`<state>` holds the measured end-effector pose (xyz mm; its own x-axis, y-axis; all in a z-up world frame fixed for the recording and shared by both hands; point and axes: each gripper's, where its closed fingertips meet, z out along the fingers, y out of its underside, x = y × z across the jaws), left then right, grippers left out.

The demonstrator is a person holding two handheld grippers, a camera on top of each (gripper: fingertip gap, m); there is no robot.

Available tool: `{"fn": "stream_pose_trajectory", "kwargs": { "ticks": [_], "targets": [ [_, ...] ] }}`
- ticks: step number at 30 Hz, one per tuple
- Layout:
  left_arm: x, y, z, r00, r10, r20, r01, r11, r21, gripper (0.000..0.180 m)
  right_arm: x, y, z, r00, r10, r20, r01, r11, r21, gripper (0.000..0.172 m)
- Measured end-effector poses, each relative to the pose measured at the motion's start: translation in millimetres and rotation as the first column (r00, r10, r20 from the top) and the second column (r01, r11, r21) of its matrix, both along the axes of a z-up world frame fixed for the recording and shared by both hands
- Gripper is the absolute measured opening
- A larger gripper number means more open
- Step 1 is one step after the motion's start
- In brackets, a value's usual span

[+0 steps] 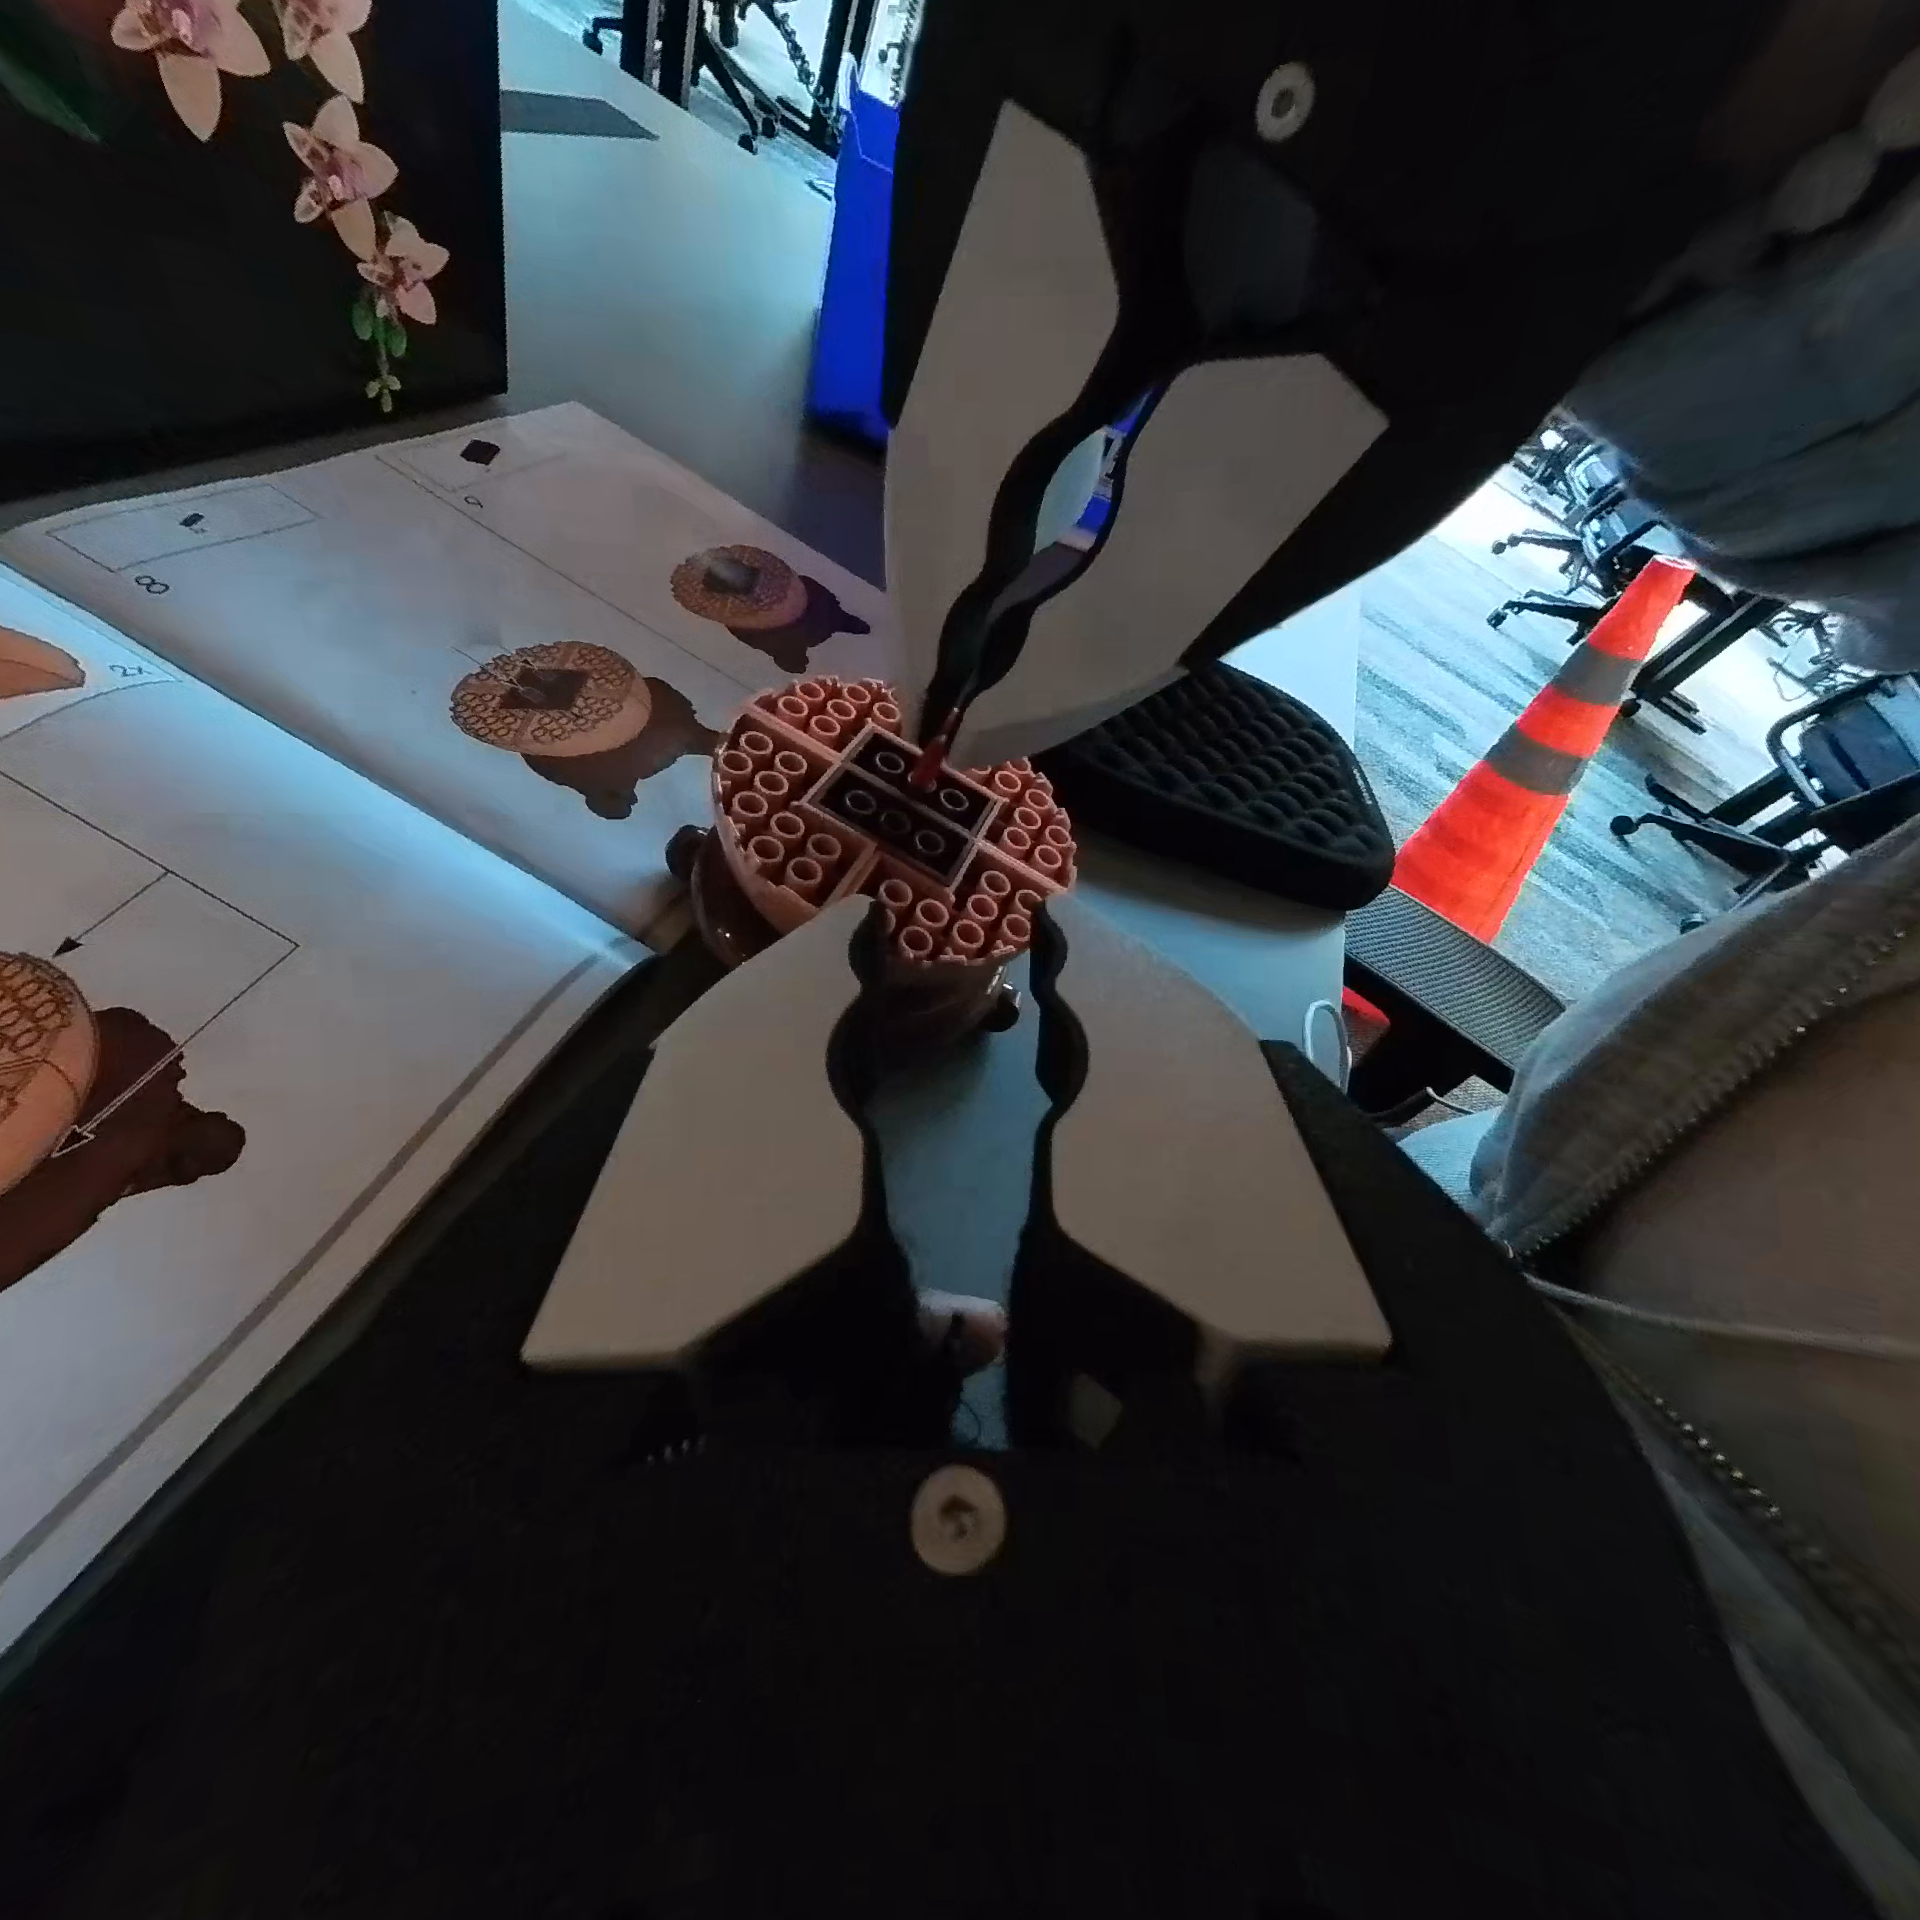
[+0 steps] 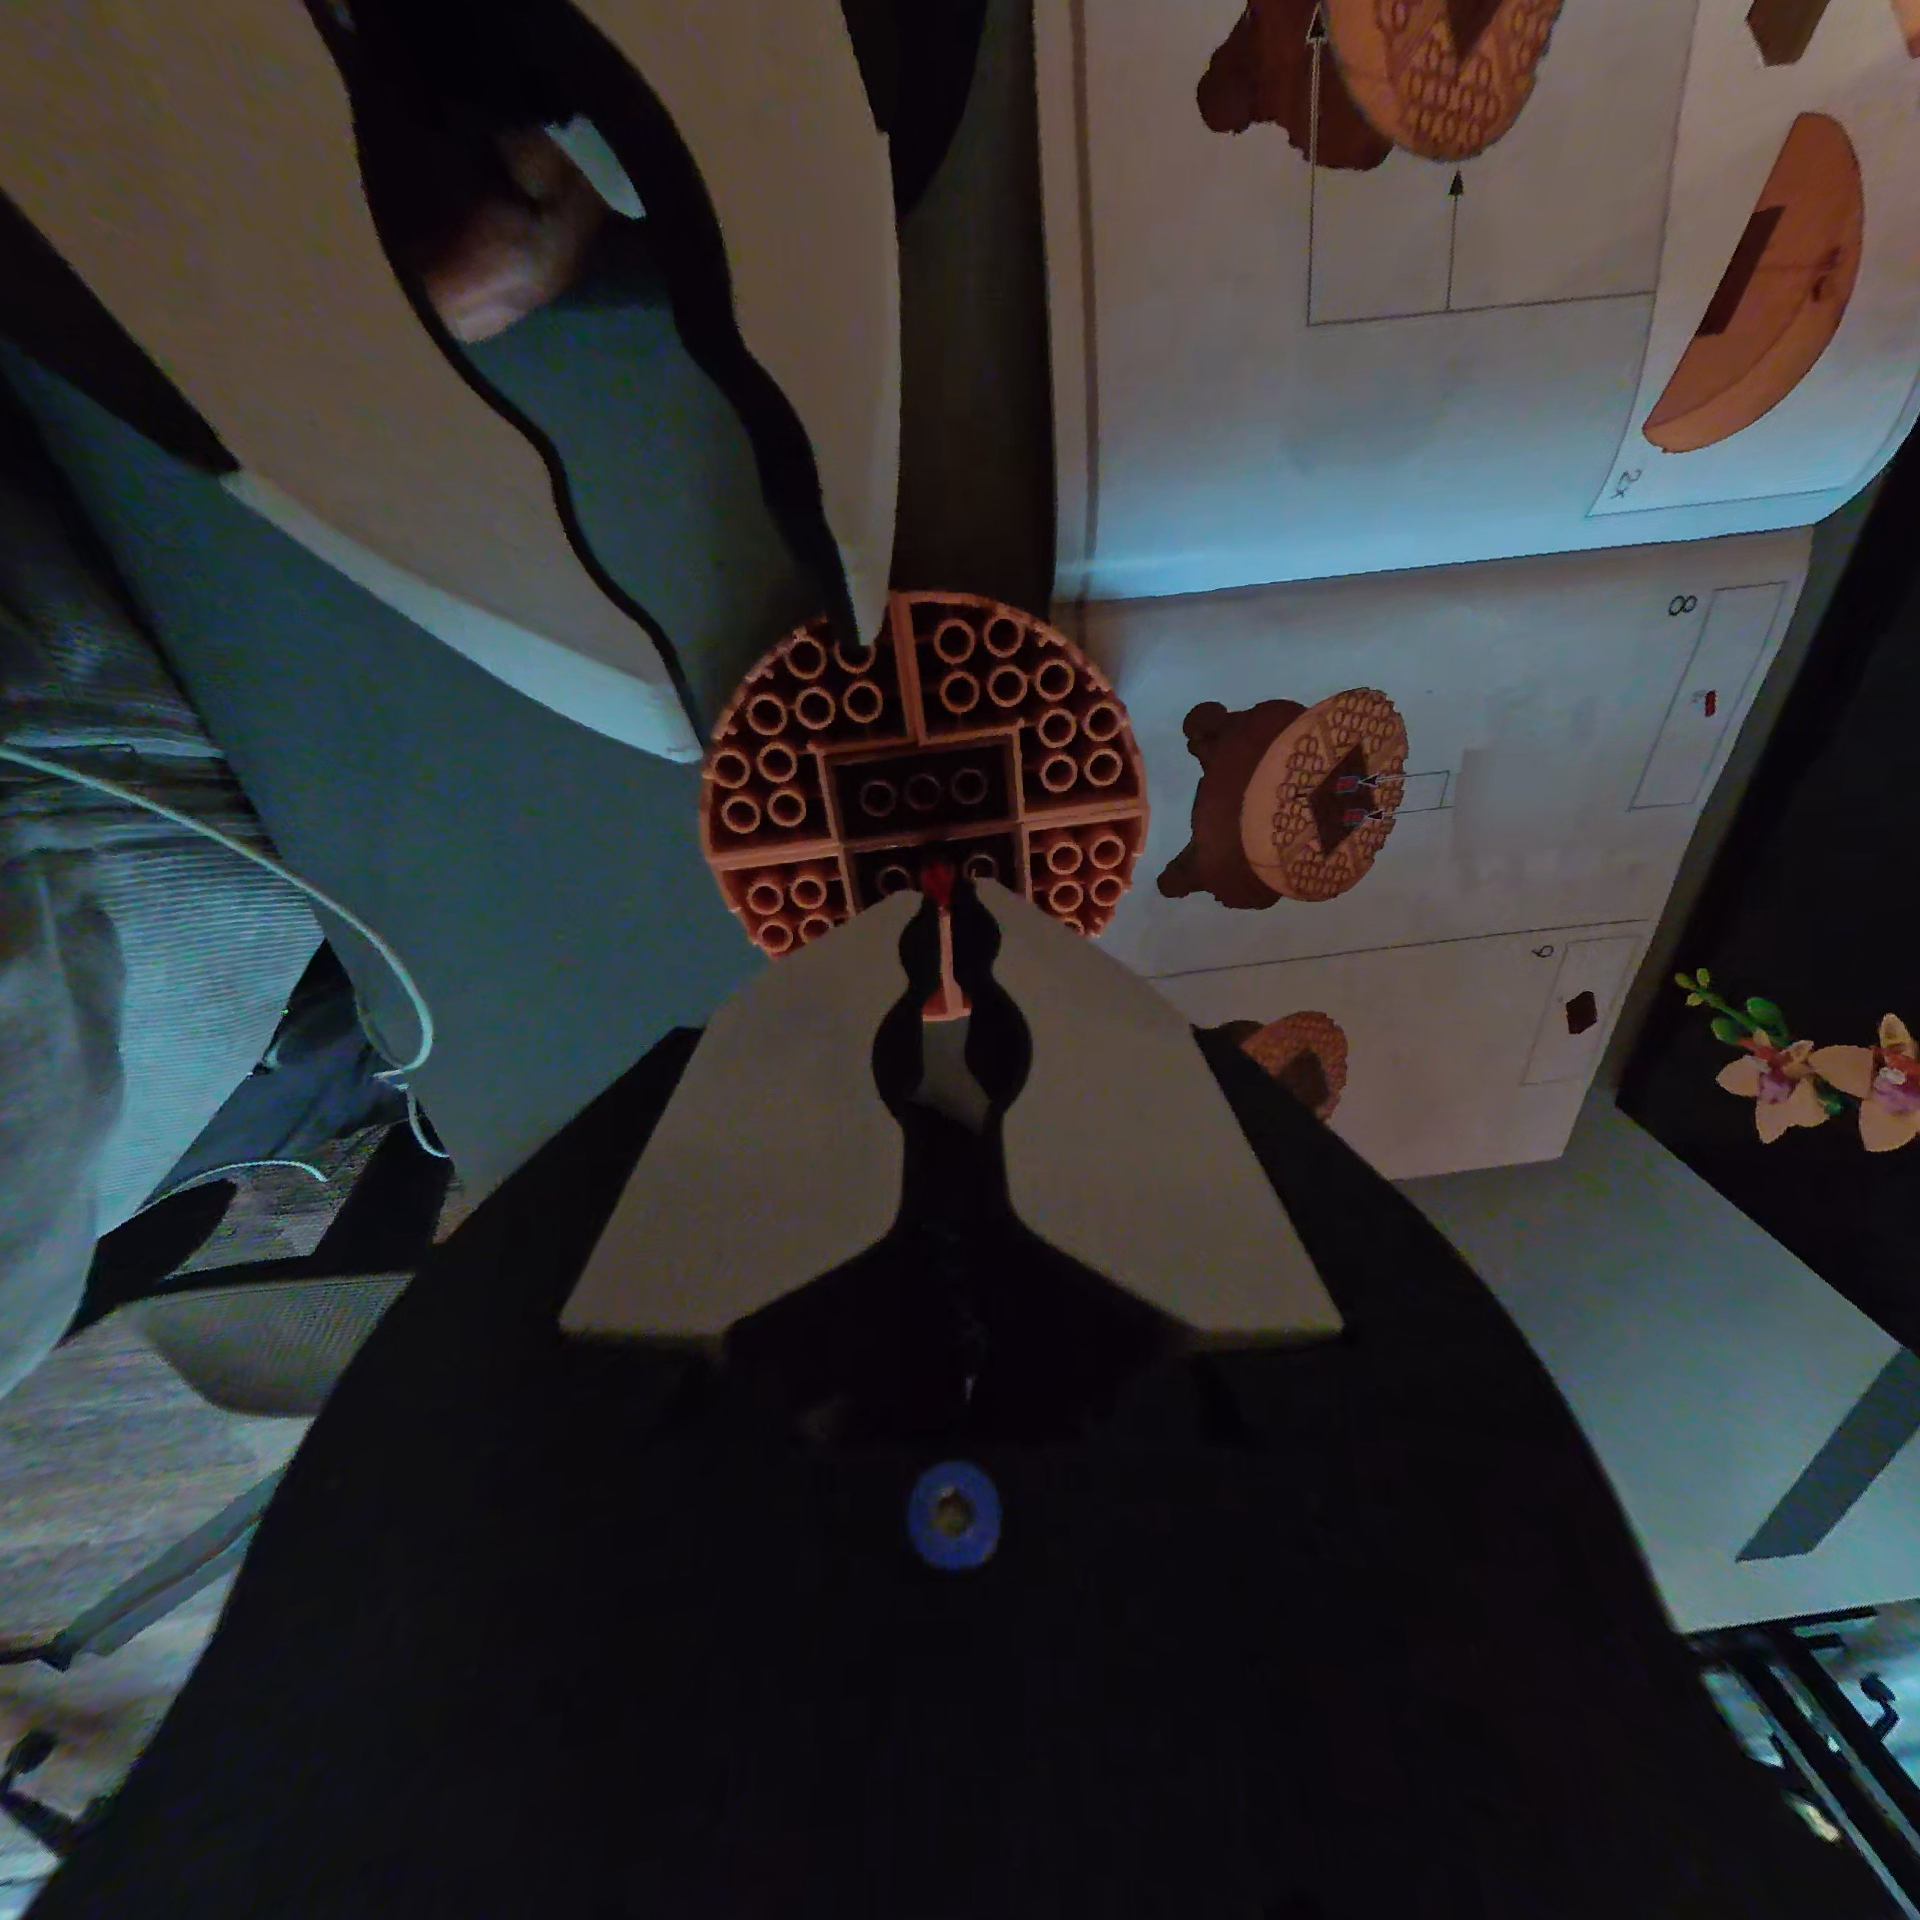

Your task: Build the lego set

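Booklet [image 1: 312,727] open on desk; L tongs [image 1: 951,935] grip round brick assy [image 1: 894,821]; R tongs [image 2: 940,904] pinch red pin [image 2: 940,878].

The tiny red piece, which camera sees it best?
The left wrist view: the tiny red piece shows from the side, pinched in the right tongs over the round brick disc. The right wrist view shows only its tip.
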<state>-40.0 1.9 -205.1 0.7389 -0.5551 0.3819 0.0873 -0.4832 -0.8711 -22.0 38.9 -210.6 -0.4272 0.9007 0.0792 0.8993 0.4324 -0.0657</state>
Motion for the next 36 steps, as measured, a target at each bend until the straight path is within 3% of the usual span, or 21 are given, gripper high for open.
{"fn": "stream_pose_trajectory", "kwargs": {
  "ticks": [33, 34, 36],
  "targets": [
    [-1.1, 1.0, -0.7, 1.0, 0.011, 0.008, -0.01, 1.0, -0.01, 0.023, 0.4, -0.6, -6.8, 1.0, -0.021, 0.021, 0.022, 0.999, -0.028, 0.001],
    [-1.2, 0.8, -0.6, 1.0, 0.01, 0.009, -0.01, 1.0, -0.011, 0.023, 0.4, -0.2, -6.7, 1.0, -0.026, 0.016, 0.026, 0.999, -0.033, 0.002],
    [-1.0, 0.4, -0.4, 1.0, 0.007, 0.012, -0.007, 1.0, -0.011, 0.024, -0.6, 2.6, -4.3, 0.999, -0.05, -0.003, 0.05, 0.998, -0.033, 0.036]
  ]
}}
